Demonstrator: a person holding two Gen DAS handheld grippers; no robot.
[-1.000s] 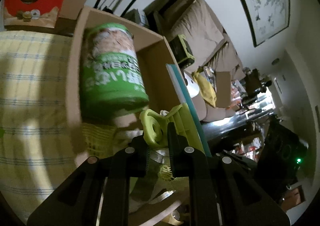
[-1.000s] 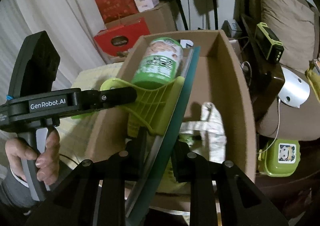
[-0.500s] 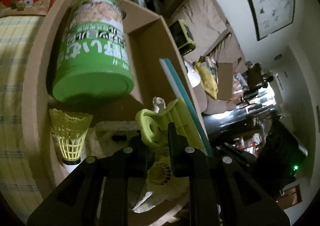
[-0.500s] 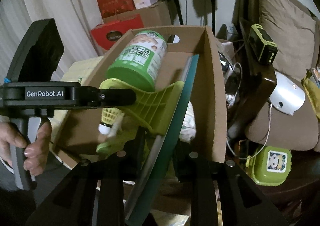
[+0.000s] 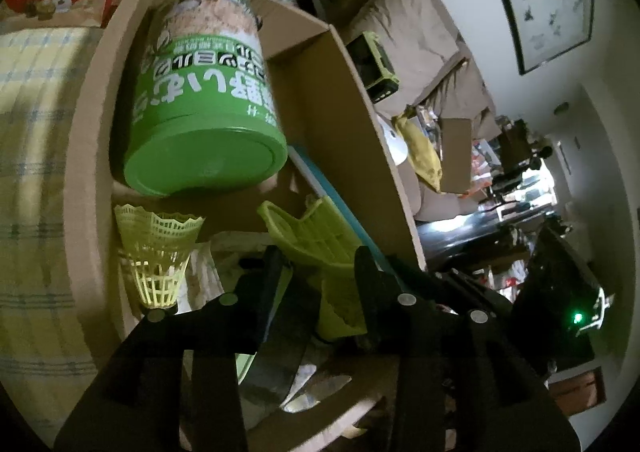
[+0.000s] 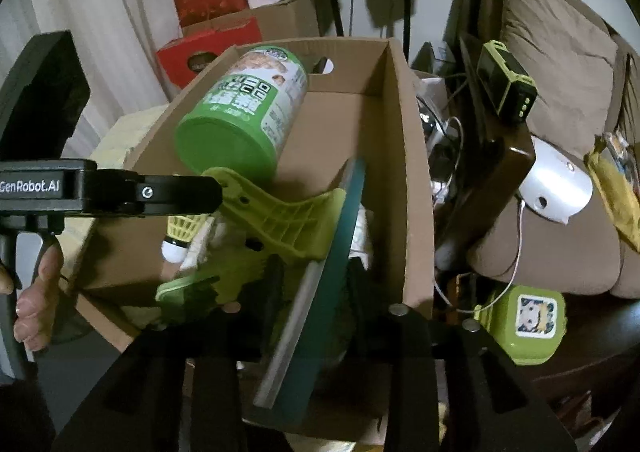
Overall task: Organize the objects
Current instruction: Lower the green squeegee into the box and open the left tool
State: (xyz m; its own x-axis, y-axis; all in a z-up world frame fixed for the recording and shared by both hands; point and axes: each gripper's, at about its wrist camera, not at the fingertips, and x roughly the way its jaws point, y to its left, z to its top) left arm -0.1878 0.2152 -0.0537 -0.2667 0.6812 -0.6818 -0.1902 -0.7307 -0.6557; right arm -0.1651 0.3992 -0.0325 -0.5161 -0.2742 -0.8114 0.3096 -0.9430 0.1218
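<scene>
Both grippers have dropped the dustpan (image 6: 280,220) into the box (image 6: 416,180).
Your left gripper (image 5: 320,272) and right gripper (image 6: 316,284) jaws are opening, dustpan between them; it looks light, stiff plastic, so grip its handle.

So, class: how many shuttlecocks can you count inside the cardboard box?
1 for certain: a yellow-green shuttlecock stands cork-down at the cardboard box's left wall, below the lying green canister. More may be hidden beneath the green clip and white bag.
</scene>
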